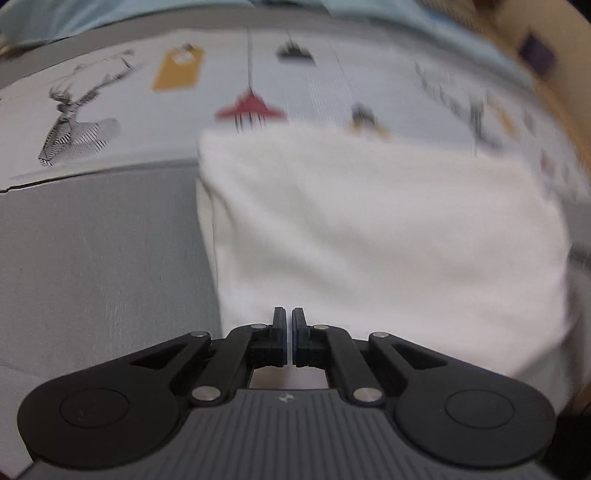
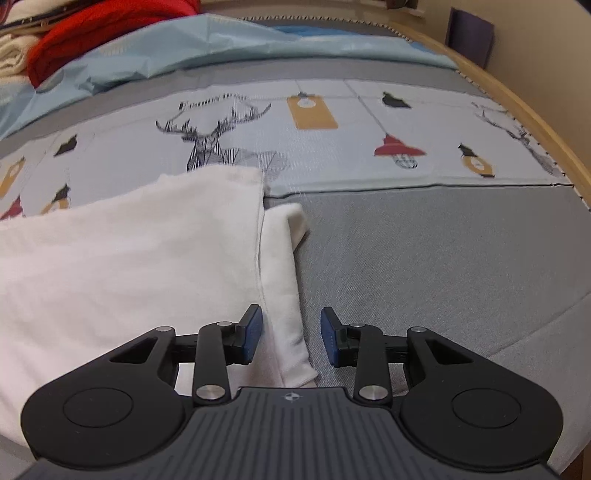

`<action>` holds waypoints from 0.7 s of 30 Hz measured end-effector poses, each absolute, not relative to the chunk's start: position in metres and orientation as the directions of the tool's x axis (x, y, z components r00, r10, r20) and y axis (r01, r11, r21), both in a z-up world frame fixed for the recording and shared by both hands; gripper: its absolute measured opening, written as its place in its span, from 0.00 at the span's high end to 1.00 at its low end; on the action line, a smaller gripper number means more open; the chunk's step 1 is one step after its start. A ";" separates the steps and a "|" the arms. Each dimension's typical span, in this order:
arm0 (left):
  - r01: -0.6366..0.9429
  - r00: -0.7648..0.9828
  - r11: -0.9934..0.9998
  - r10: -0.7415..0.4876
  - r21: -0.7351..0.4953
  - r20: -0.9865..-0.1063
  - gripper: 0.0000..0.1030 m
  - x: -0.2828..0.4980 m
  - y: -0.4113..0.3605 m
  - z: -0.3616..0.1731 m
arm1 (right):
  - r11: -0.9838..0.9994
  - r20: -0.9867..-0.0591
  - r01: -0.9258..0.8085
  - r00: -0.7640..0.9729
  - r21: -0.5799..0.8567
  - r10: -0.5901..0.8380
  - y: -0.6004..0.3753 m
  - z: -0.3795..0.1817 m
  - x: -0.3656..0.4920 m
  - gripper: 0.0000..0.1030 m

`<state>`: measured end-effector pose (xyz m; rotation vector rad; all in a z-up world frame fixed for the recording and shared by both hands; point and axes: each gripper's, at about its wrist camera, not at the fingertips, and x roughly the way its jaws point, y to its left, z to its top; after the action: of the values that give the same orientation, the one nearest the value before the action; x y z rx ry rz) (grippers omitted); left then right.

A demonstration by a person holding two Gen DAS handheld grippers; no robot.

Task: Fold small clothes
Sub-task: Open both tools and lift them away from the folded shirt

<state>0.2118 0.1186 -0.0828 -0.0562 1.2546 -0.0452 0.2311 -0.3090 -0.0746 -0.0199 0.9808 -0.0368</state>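
A white garment (image 1: 369, 229) lies spread on a grey bed cover (image 1: 103, 258). My left gripper (image 1: 289, 321) sits at the garment's near left edge, its jaws shut with only a thin white sliver of cloth between the pads. This view is blurred. In the right wrist view the same white garment (image 2: 129, 266) fills the left side. A narrow folded strip (image 2: 284, 258) of it sticks out along its right edge. My right gripper (image 2: 291, 325) is open just above that strip's near end, one finger on each side, pads not touching it.
Beyond the garment the cover has a printed panel (image 2: 332, 110) with deer and lamps. A light blue sheet (image 2: 184, 48) is bunched at the back, with a red cloth (image 2: 110, 29) and cream fabric (image 2: 11, 55) at the far left. A wooden frame edge (image 2: 535, 122) curves along the right.
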 end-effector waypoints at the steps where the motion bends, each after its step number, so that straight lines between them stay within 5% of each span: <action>1: 0.032 0.280 0.999 -0.041 -0.033 -0.959 0.97 0.209 0.115 -0.090 | 0.999 -0.831 0.021 0.555 -0.037 -0.042 -0.310 -0.074 0.230 0.66; 10: -0.006 0.386 0.996 0.089 0.093 -0.918 0.92 0.177 0.106 -0.054 | 0.997 -0.843 0.045 0.532 -0.061 -0.076 -0.315 -0.065 0.207 0.66; 19: -0.051 0.589 0.998 0.056 0.032 -0.806 0.64 0.115 0.106 0.022 | 0.999 -0.740 -0.035 0.672 0.004 0.026 -0.278 -0.008 0.151 0.64; 21: -0.057 0.628 0.998 0.057 0.028 -0.776 0.51 0.103 0.109 0.032 | 0.998 -0.717 -0.058 0.695 0.027 0.059 -0.265 0.002 0.136 0.63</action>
<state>0.1026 0.1091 0.0322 0.0006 0.8900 0.0656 0.1358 -0.2648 0.0018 0.0023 0.8001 0.0654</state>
